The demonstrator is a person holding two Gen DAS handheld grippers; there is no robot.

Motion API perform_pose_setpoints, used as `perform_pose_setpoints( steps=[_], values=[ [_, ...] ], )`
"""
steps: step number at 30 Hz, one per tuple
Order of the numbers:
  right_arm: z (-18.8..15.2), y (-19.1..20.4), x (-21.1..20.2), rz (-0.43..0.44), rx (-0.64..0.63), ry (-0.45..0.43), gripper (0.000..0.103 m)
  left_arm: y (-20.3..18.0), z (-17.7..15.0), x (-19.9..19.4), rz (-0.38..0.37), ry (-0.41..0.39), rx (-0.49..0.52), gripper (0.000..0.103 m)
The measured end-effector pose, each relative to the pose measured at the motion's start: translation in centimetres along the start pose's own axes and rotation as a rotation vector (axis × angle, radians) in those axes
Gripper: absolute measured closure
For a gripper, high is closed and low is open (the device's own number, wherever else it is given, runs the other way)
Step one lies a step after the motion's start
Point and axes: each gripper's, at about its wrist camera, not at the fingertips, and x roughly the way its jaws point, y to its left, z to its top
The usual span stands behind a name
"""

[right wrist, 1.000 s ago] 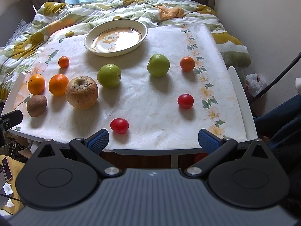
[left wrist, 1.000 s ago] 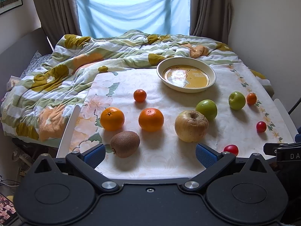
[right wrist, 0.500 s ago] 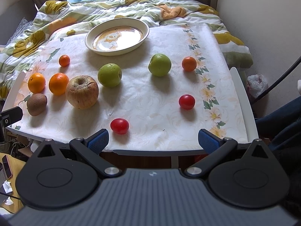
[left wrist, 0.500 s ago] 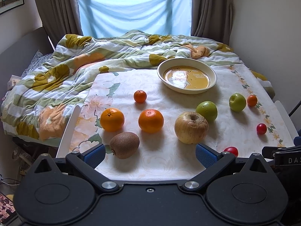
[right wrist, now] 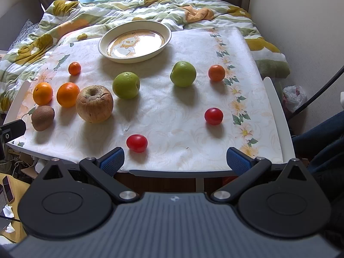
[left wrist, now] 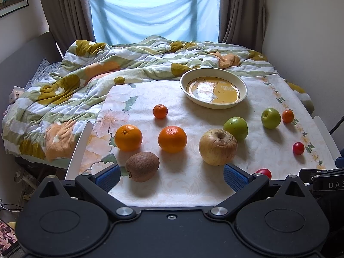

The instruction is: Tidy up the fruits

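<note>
Left wrist view first: the left tongs (left wrist: 171, 177) are spread wide and hold nothing, low at the near edge of the surface (left wrist: 193, 193), with the kiwi (left wrist: 142, 166) just ahead by the left finger, likely the easiest first pick. Beyond it lie two oranges (left wrist: 128, 137) and a small mandarin (left wrist: 160, 111), then the wrinkled apple (left wrist: 218, 146). Fruits are scattered singly, well apart, none yet in the empty dish (right wrist: 135, 41) at the far side. Right wrist view: the right tongs (right wrist: 175, 160) also gape empty, nearest the red tomato (right wrist: 137, 143); green apples (right wrist: 183, 73) and another tomato (right wrist: 213, 116) lie further right.
</note>
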Motion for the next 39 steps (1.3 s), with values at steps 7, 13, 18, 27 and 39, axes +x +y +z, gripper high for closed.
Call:
perform_pose_setpoints(
  steps=[7, 13, 18, 27, 39],
  values=[
    [0.01, 0.0, 0.05, 0.001, 0.0, 0.001, 0.0, 0.0, 0.08, -0.07, 0.001, 0.0, -0.001, 0.0],
    [0.04, -0.03, 0.04, -0.001, 0.001, 0.005, 0.0, 0.09, 0.08, -0.11, 0.0, 0.0, -0.002, 0.0],
    [0.1, -0.16, 0.01, -0.002, 0.004, 0.007, 0.0, 0.07, 0.09, -0.11, 0.0, 0.0, -0.002, 0.0],
    [0.08, -0.23, 0.06, 0.0, 0.006, 0.009, 0.0, 0.1, 0.1, -0.1, 0.0, -0.001, -0.003, 0.0],
    [0.03, -0.69, -0.15, -0.001, 0.015, 0.003, 0.0, -0.08, 0.71, -0.11, -0.021, -0.003, 0.004, 0.0]
  ],
)
